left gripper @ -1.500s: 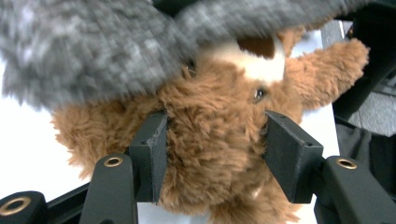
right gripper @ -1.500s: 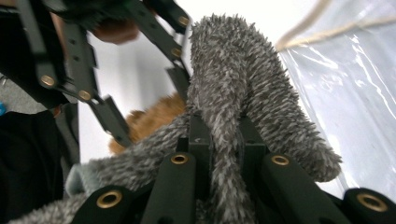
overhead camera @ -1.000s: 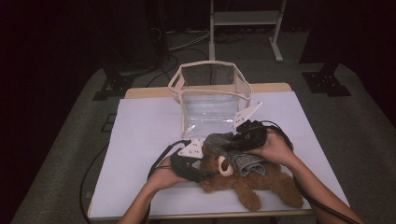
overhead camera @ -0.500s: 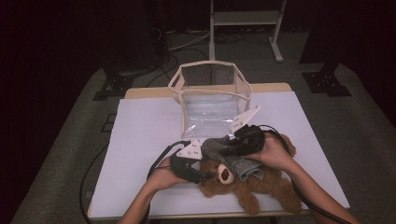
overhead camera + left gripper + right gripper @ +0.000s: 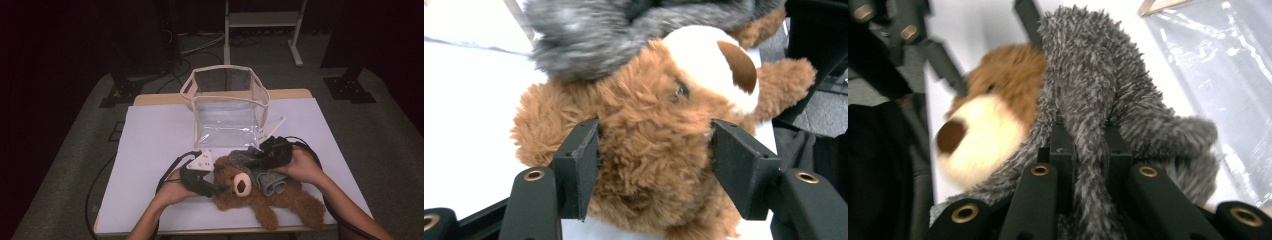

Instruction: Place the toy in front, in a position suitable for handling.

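A brown teddy bear (image 5: 285,202) lies on its back at the front of the white table (image 5: 150,150). My left gripper (image 5: 222,186) has the bear's head (image 5: 649,150) between its jaws. The jaws have just been opening a little, and both pads still touch the fur. My right gripper (image 5: 252,160) is shut on a grey fuzzy cloth (image 5: 267,181), which drapes over the top of the bear's head (image 5: 998,85). In the right gripper view the cloth (image 5: 1088,75) runs up from between that gripper's jaws (image 5: 1088,150). The same cloth (image 5: 589,45) hangs above the bear's face in the left gripper view.
A clear plastic bag with a cream rim (image 5: 227,107) stands open just behind the bear, mid-table. Cables trail from both grippers over the tabletop. A metal stand (image 5: 260,20) and dark floor lie beyond the far table edge.
The right hand has shifted slightly with the grey cloth over the bear's head. The left hand and the bear stay where they were.
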